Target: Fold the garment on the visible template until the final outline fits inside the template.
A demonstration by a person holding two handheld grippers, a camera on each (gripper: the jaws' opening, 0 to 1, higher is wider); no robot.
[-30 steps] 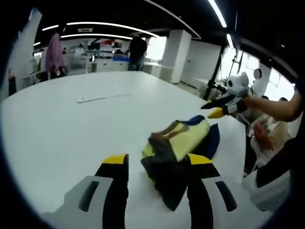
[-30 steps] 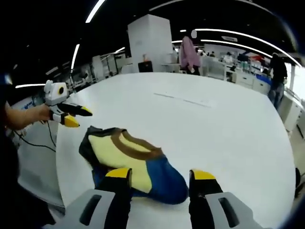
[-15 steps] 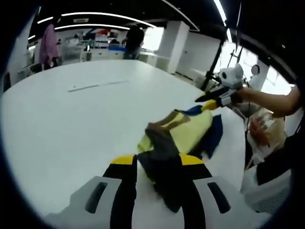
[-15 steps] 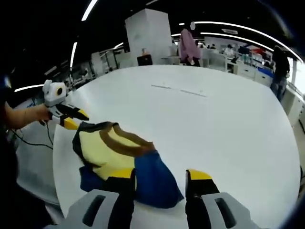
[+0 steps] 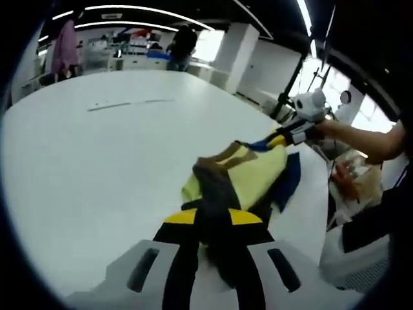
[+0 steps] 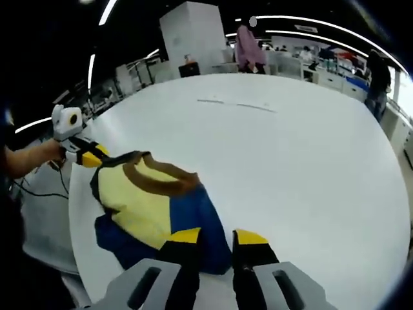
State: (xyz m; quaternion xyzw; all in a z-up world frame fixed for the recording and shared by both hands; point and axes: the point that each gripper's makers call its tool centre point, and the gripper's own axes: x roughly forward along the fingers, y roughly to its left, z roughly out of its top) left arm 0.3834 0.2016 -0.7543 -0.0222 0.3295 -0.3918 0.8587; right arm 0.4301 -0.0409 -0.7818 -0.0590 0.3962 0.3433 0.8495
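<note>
The crumpled yellow, blue and dark grey garment [image 6: 151, 206] lies on the round white table [image 6: 303, 155] (near its edge). The left gripper [image 5: 210, 218] fingers are clamped on its grey part; the right gripper [image 6: 216, 236] fingers pinch its blue edge.

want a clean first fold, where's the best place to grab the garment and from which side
By its two opposite ends, coming in low along the table. The garment lies bunched, with a dark end near the left gripper and a blue end near the right gripper. Both grippers look closed on those ends, so pulling apart should probably spread it flat.
</note>
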